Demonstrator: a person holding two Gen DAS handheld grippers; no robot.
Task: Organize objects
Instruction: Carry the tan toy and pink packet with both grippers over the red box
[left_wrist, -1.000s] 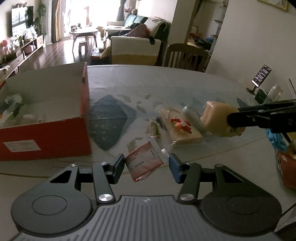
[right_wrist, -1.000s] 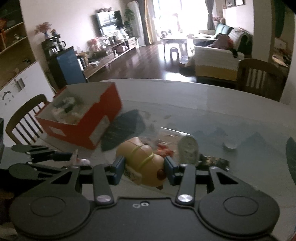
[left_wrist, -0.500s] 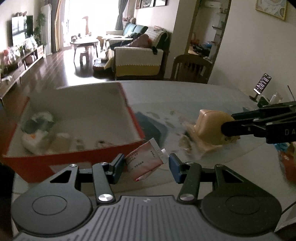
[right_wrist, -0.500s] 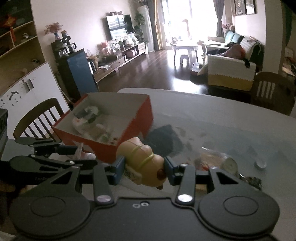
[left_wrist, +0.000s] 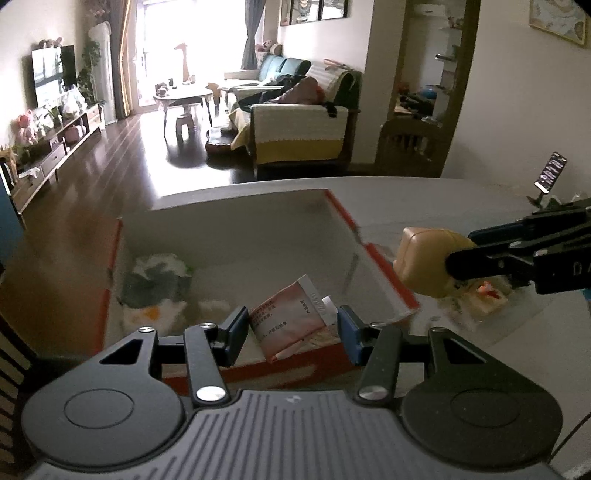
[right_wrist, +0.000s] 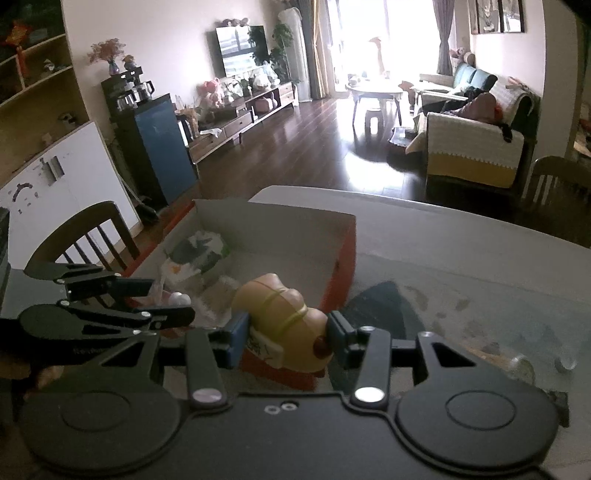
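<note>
Left tool (left_wrist: 291, 328) clamped on a pink tube (left_wrist: 291, 314), right tool (right_wrist: 288, 332) gripping a tan toy (right_wrist: 280, 314). Best dropped inside the red box (left_wrist: 388, 273), toward 12 o'clock, clear of the rim.

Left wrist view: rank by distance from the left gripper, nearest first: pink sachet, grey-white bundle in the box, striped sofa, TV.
1. pink sachet: clamped in the left gripper, over the red box.
2. grey-white bundle: inside the box, ahead-left.
3. striped sofa: beyond the table, centre.
4. TV: far left wall, farthest.
</note>
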